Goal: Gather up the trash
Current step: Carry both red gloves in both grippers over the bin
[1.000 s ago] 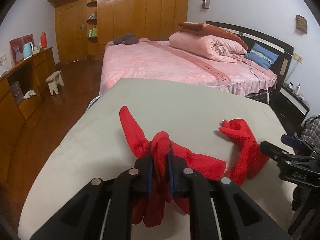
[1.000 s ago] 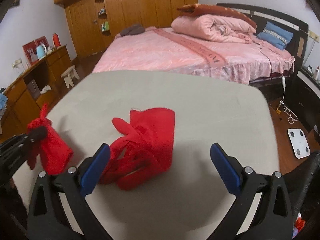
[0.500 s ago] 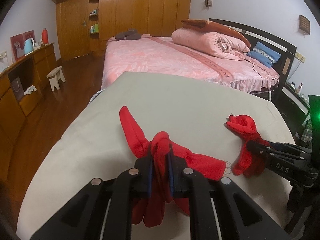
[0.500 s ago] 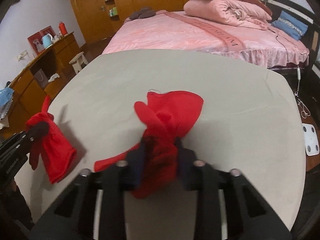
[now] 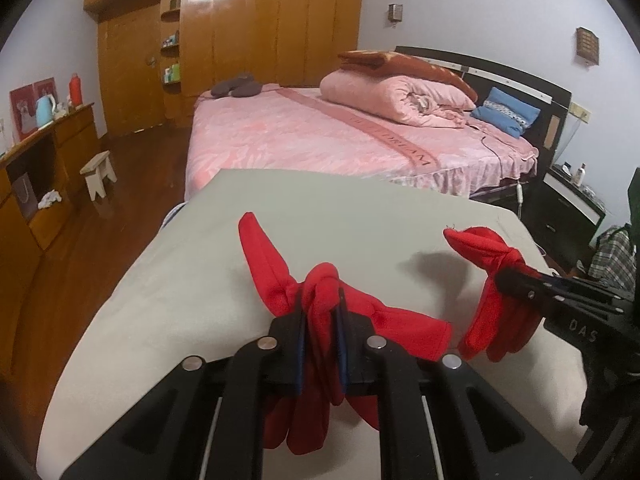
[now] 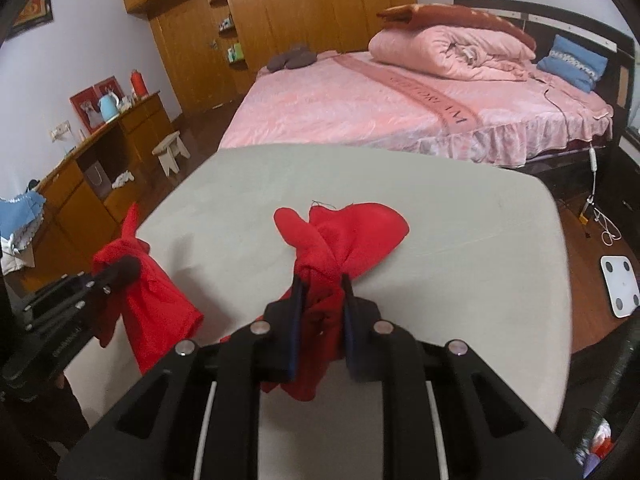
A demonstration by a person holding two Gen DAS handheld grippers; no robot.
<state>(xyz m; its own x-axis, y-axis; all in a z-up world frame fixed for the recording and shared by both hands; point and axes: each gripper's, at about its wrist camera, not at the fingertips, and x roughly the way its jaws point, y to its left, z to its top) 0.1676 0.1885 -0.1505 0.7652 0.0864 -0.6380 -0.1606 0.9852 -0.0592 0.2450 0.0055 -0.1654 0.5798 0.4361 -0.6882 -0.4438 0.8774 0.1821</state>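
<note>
As judged from both wrist views, progress: pick-up part done, carrying and dropping part not yet done.
Done: left glove (image 5: 320, 292) and right glove (image 6: 348, 232), both red, each taken into a tool; no other loose item seen on the grey surface (image 5: 320, 208).
Left to do: probably bringing both gloves to a bin or a bag and letting go there; no bin found in either view, so the place of drop is unknown.
Left tool (image 5: 320, 304): pressed together on the left glove, pinching it at the bunched middle.
Right tool (image 6: 322, 284): jaws just been closing, with the right glove between them; now pinching it at the gathered middle, pads pressed on the cloth.
Left glove, place: between the tips of the left tool, one long part sticking up and forward past the tips, the rest hanging below the tool; from the right wrist, seen hanging at the near left edge of the surface.
Right glove, place: between the tips of the right tool, wide part spreading forward beyond the tips, narrow parts hanging under them; shadow on the surface beside it, so probably lifted clear, but not certain.
Gloves to each other: side by side, apart, not touching.
Background: pink bed (image 5: 320, 136) beyond the far edge of the surface, with no part in the task.
</note>
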